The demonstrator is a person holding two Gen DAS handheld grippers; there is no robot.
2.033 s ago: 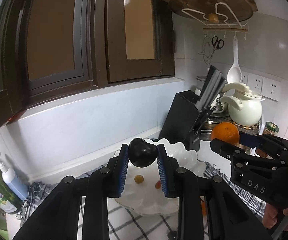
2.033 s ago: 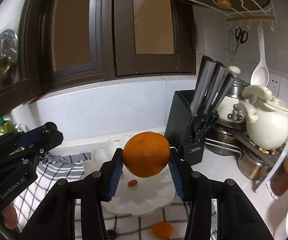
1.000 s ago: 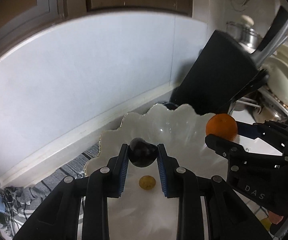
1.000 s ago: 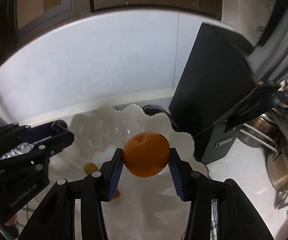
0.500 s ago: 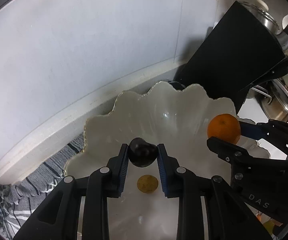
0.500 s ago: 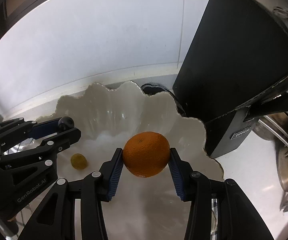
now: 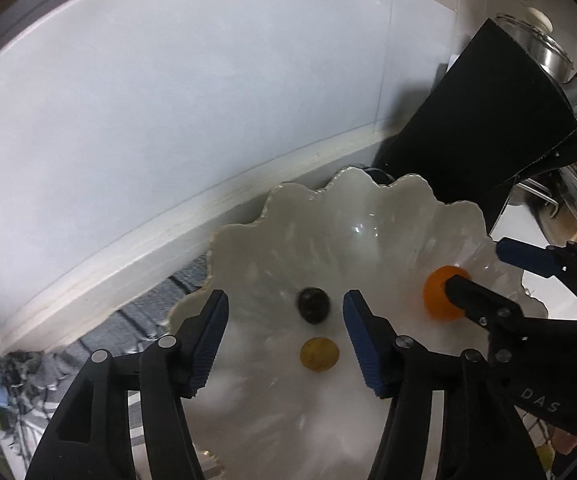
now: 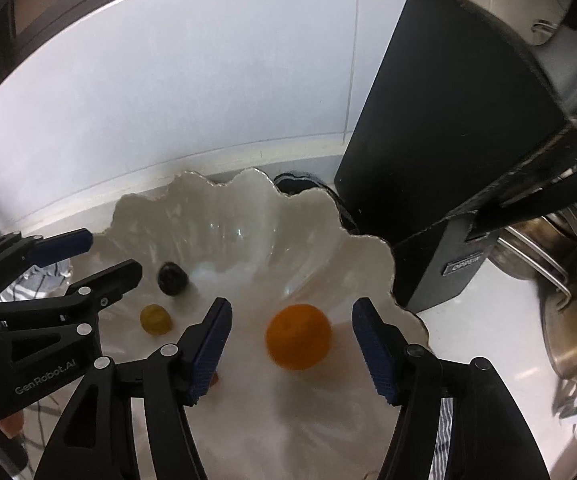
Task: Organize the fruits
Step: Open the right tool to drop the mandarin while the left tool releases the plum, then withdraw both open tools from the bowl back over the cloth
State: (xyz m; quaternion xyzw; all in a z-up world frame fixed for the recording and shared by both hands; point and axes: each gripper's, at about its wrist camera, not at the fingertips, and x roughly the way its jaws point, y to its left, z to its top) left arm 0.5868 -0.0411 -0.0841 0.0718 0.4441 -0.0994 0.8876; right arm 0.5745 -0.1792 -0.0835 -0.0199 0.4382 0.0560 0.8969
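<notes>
Resting fruit, 2 tongs spread

Left tongs [image 7: 284, 320] gape wide over white scalloped dish [image 7: 368, 216], gripping nothing. Dark plum [image 7: 313, 305] lies on the dish between the pads, touching neither. Yellow fruit [image 7: 319, 354] sits just beside it, nearer camera. Right tongs [image 8: 290, 336] also gape wide; orange [image 8: 298, 336] lies on the dish between them, slightly blurred. Black knife block [image 8: 448, 160] stands just behind the dish's right rim.

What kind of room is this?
Most likely a home kitchen: a black knife block stands on the counter against the tiled wall, steel pots sit beside it, and a white scalloped dish holds fruit.
</notes>
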